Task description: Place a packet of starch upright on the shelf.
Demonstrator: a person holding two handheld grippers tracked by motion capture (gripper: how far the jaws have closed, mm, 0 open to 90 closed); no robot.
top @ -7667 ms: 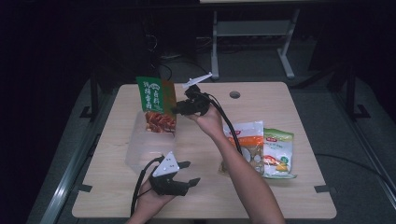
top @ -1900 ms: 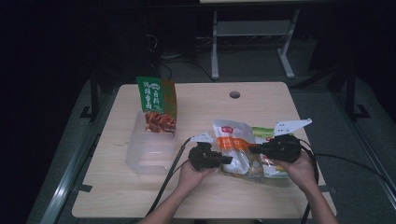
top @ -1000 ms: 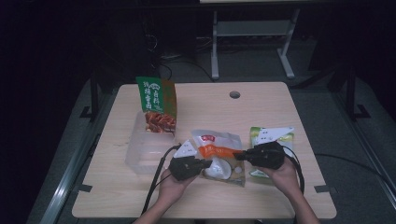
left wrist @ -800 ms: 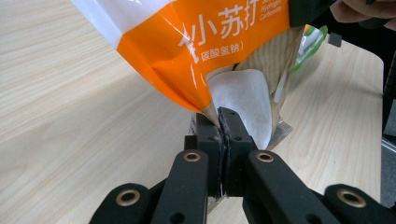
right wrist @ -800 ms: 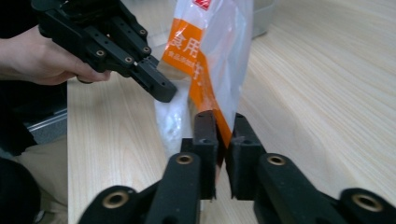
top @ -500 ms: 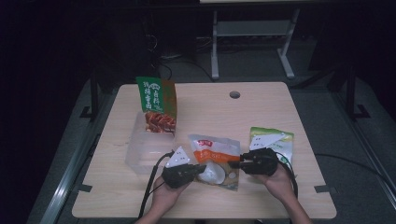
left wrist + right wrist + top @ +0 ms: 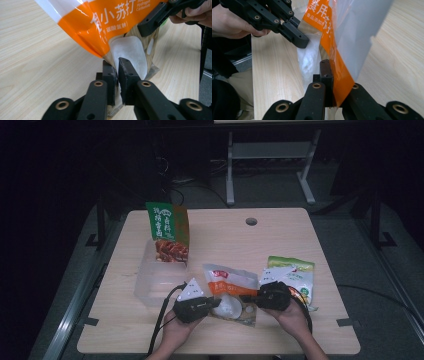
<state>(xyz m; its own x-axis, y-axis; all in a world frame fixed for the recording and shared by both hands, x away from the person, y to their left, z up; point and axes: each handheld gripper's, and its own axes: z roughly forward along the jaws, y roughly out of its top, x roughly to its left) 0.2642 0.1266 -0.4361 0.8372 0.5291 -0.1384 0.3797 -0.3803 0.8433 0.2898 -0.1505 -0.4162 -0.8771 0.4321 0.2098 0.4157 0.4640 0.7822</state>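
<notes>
- Pouch [image 7: 231, 292], orange and white, lies near the table's [image 7: 300, 240] front edge, held between both grippers.
- Left gripper view: left gripper [image 7: 117, 72] pinches the pouch's clear lower edge, jaws having just eased slightly.
- Right gripper view: right gripper [image 7: 331, 75] clamps the orange edge, jaws having just closed.
- High view: both hands low, tools pointing inward; green packet [image 7: 295, 275] lies under the right one, clear box [image 7: 155, 280] to the left.
- Legible print: "小苏打".
</notes>
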